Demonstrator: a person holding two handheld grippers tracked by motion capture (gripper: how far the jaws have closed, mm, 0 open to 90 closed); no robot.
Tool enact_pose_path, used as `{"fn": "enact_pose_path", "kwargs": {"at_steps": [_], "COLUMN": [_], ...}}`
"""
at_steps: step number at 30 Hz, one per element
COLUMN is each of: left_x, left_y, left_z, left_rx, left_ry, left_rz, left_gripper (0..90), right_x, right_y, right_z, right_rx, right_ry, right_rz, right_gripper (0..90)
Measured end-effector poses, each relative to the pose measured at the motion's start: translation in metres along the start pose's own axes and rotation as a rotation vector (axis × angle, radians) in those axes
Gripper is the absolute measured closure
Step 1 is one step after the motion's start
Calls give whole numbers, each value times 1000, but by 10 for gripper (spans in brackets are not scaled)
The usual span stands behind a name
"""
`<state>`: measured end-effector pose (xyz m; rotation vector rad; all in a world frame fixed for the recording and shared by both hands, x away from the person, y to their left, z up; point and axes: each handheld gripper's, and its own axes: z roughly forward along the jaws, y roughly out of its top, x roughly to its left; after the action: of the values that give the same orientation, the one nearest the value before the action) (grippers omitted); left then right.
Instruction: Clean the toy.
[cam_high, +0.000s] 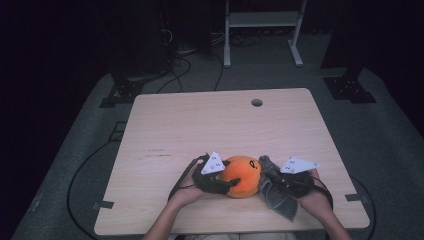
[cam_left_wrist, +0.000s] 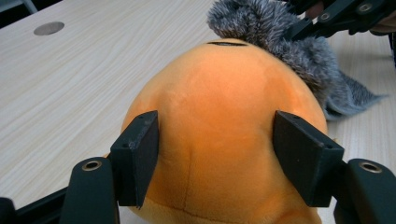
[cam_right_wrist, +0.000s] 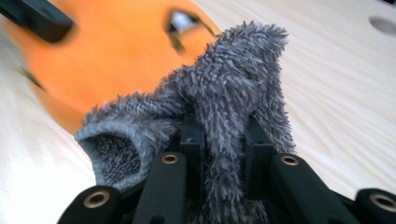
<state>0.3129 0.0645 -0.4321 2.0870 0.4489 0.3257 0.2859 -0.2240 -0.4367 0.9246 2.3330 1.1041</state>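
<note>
Light wooden table (cam_high: 200, 120) under the high view, pale grain running across it, a round cable hole (cam_high: 257, 102) near its far edge. Around it the room is dark: grey carpet (cam_high: 385, 140), black cables (cam_high: 75, 185) snaking along the floor on the left, a white metal frame (cam_high: 262, 30) standing beyond the table, and black stands at either far corner.

Down at the near edge, both forearms come in from the bottom. Between the two hands sits an orange plush toy (cam_high: 242, 176), round and soft, resting on the tabletop. The left gripper (cam_high: 227, 183) is at the toy's left side, and in the left gripper view its two black jaws straddle the orange body, one pad on each flank, pressing into the plush — it is clamped on the toy. The grey plate on top of this gripper tilts up toward the camera.

On the toy's right, a grey fluffy cloth (cam_high: 274, 192) drapes from against the toy's side down toward the table's near edge. The right gripper (cam_high: 276, 181) has it: in the right gripper view the jaws stand close together with a fold of grey fuzz pinched between them, the pile spilling over both sides. Behind that fold the orange toy looms, blurred, with a dark mark on its surface, touching the cloth.
</note>
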Motion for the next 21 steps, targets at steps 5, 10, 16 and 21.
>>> {"fn": "enact_pose_path", "kwargs": {"at_steps": [5,10,16,21], "left_x": [-1,2,2,-5], "left_y": [0,-1,-2,0], "left_z": [6,3,4,5], "left_rx": [-6,7,8,19], "left_ry": [15,13,4,3], "left_rz": [-18,-19,-12,26], "left_gripper": [330,336,334,334], "right_x": [21,29,1,16], "right_y": [17,17,-2,18], "right_z": [-16,-1,0,-10], "right_rx": [-127,-84,5,-117], "right_ry": [111,104,5,114], "right_rz": [-40,-99,-2,-20], "right_gripper": [738,738,738,735]}}
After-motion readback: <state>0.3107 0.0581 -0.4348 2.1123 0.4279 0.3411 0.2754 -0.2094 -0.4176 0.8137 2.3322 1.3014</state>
